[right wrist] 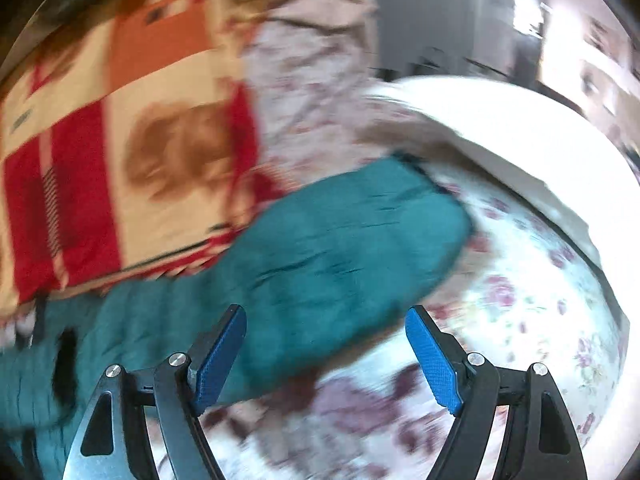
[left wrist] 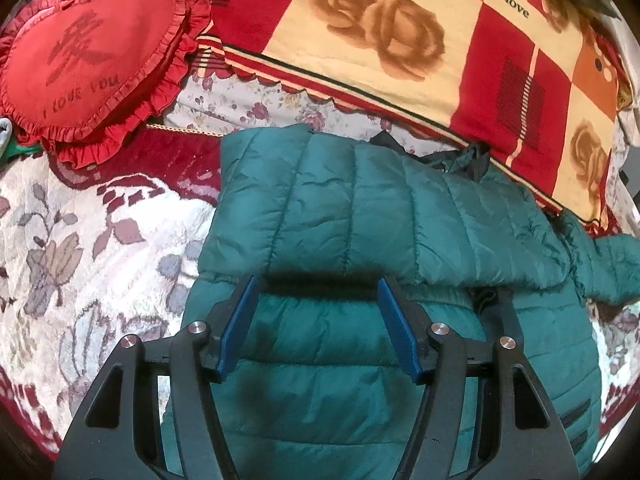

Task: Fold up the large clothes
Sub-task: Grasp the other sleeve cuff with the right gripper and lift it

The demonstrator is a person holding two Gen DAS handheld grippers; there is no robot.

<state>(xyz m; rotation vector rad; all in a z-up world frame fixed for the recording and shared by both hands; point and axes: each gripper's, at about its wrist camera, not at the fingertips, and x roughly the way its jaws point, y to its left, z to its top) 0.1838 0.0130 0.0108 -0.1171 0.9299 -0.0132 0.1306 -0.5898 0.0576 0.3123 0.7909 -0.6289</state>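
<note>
Lying across a bed, a teal quilted jacket (left wrist: 360,216) fills the lower middle of the left wrist view, its upper part folded over so that a padded edge runs crosswise just ahead of the left tool (left wrist: 318,286). That tool points down at the jacket with its jaws standing well apart; the blue pads (left wrist: 239,330) flank a band of teal fabric beneath them but do not press on it, and nothing is held. Beyond the jacket lies a red, cream and orange blanket (left wrist: 400,40) printed with roses and the word "love", and to the left a red heart-shaped cushion (left wrist: 92,56) with a ruffled rim rests on the floral bedspread (left wrist: 80,248). A black strap or lining (left wrist: 472,160) shows at the jacket's far edge, touching the blanket. In the right wrist view, which is heavily blurred, one teal sleeve (right wrist: 340,240) stretches from lower left toward upper right over the floral sheet (right wrist: 540,300), ending near a white pillow (right wrist: 500,140). The right tool (right wrist: 326,316) stands wide open and empty; the sleeve lies just ahead of its left pad, and whether fabric touches that pad probably cannot be settled through the blur. The same rose blanket (right wrist: 120,140) appears at upper left, beside the sleeve.
</note>
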